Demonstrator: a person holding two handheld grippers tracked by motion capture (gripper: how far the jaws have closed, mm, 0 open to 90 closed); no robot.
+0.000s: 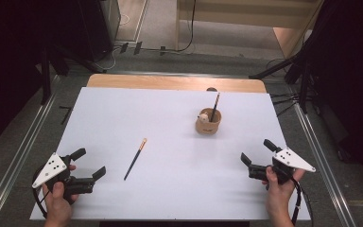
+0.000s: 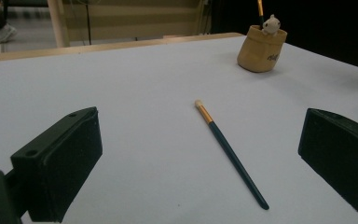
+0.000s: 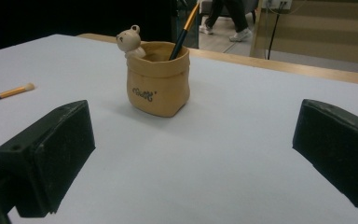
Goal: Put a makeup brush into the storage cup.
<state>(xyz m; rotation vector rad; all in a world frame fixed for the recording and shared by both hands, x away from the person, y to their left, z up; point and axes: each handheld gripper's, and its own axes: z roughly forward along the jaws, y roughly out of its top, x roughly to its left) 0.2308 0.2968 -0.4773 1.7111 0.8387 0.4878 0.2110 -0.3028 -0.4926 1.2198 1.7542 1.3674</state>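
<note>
White covers the table [image 1: 170, 123], and on it a dark-handled brush [image 1: 135, 159] lies flat and alone, its pale tip pointing away from the person, between the two hands and nearer the left one. Farther off to the right stands a tan holder [image 1: 208, 121] with a little bear figure on its rim and another brush [image 1: 215, 105] already upright inside. Both pairs of tongs are empty with jaws spread wide: the left tongs [image 1: 89, 163] sit low near the front edge, facing the lying brush, and the right tongs [image 1: 256, 152] face the holder. The work looks to be at its start, the reach for the loose brush. Next the left tongs would need to straddle the thin handle crosswise, low against the table, and close squarely so it does not roll away.
</note>
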